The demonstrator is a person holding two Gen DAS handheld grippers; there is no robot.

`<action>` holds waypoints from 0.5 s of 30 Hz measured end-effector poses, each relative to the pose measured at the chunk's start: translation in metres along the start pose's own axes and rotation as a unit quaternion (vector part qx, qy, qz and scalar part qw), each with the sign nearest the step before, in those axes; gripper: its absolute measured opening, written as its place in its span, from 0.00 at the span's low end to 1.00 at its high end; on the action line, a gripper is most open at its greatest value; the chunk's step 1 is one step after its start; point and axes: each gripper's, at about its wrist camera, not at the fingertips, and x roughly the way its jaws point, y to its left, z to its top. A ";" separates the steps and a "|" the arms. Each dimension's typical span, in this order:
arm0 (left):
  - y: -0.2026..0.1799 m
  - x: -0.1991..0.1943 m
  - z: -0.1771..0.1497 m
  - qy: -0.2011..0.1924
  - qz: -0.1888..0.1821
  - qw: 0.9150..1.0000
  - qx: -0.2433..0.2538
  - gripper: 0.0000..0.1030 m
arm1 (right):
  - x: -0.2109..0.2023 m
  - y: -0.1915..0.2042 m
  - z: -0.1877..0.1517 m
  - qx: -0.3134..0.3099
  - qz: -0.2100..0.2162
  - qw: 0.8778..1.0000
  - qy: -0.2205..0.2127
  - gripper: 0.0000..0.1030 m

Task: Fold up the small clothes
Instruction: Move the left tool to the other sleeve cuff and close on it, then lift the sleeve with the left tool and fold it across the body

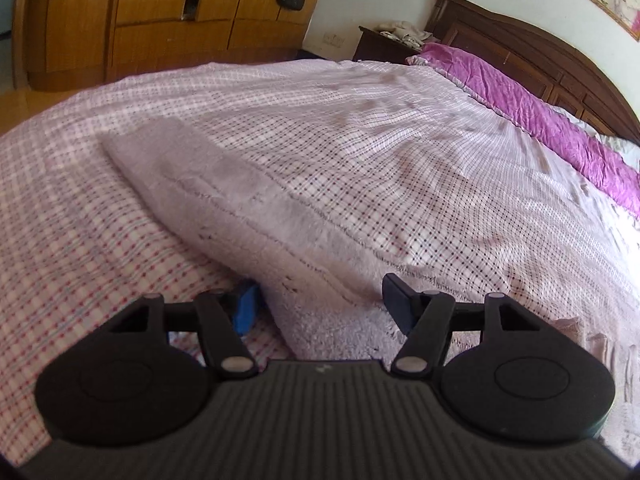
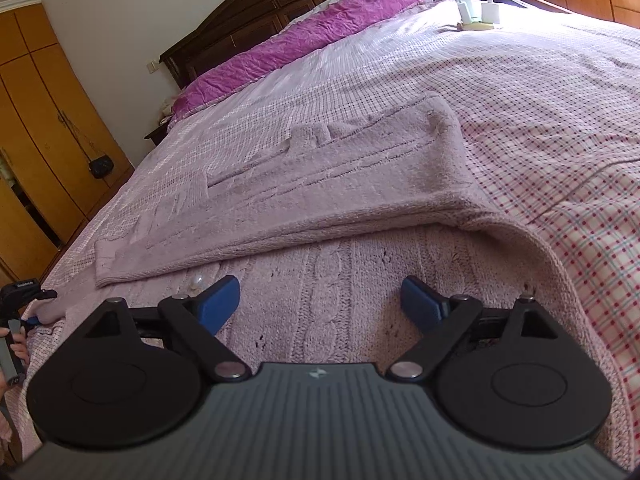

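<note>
Pink knitted sweater [image 2: 320, 200] lies spread on the checked bedspread [image 2: 540, 100] of the bed, one part folded over the near cable-knit panel. Right gripper [image 2: 320, 300] hovers just above that near panel, jaws released and wide. Left gripper [image 1: 320, 304] sits at the sweater's near edge, jaws parted, gripping nothing.

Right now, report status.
Both grippers open: left gripper, right gripper. Pink sweater part-folded on bed, ungripped. Nothing in the way.

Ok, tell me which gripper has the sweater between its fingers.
The left gripper: the pink sweater runs between its fingers. The right gripper only hovers open above it.
</note>
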 end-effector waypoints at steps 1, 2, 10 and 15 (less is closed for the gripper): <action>-0.002 -0.001 0.000 -0.006 0.004 1.000 0.008 0.38 | 0.000 0.001 -0.001 -0.005 -0.001 1.000 0.000 0.90; -0.003 -0.002 0.000 -0.008 0.013 1.000 0.013 0.15 | 0.000 0.002 -0.001 -0.008 -0.003 1.000 0.000 0.90; 0.009 -0.059 0.007 -0.080 0.009 0.997 -0.012 0.12 | -0.004 -0.001 0.006 0.011 0.004 1.000 0.004 0.90; -0.009 -0.101 0.012 -0.123 -0.027 0.992 0.007 0.11 | -0.007 -0.004 0.008 0.031 0.010 0.999 0.005 0.90</action>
